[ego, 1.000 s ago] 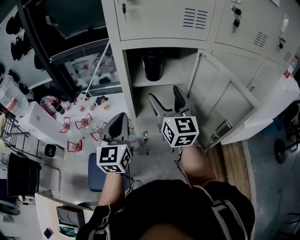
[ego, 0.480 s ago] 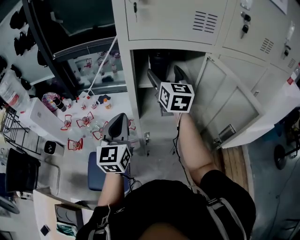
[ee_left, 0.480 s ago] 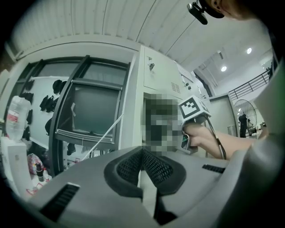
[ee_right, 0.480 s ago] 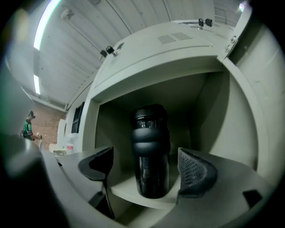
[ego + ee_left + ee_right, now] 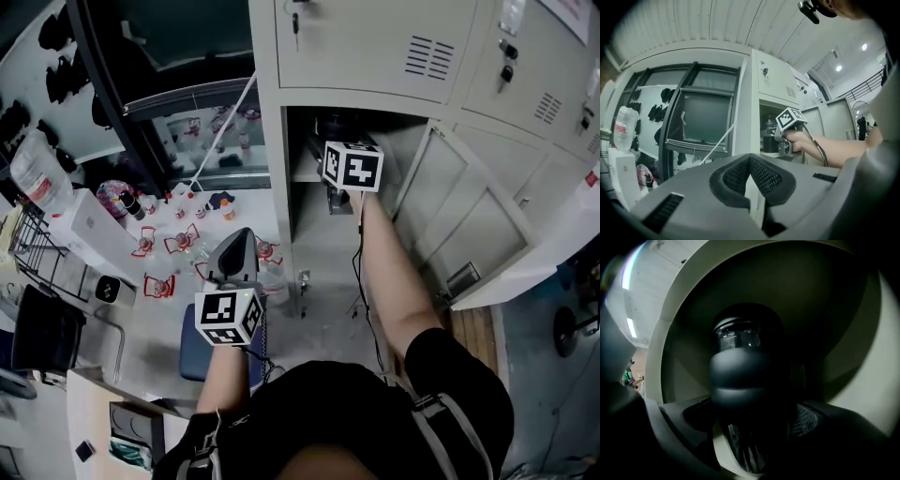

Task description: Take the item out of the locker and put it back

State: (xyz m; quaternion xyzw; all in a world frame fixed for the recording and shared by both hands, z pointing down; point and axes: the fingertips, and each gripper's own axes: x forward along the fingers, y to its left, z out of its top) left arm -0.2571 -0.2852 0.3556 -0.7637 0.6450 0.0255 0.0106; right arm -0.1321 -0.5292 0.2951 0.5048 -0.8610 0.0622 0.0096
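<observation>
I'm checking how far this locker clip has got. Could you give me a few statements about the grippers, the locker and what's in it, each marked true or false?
1. The right gripper reaches into the open locker. True.
2. The left gripper holds the dark container. False: its jaws are together on nothing, and it is outside the locker.
3. The dark container stands between the right gripper's jaws. True: they have just been opening and stand wide, not pressing on it.
4. The locker's door is closed. False: it is swung open at the right.
</observation>
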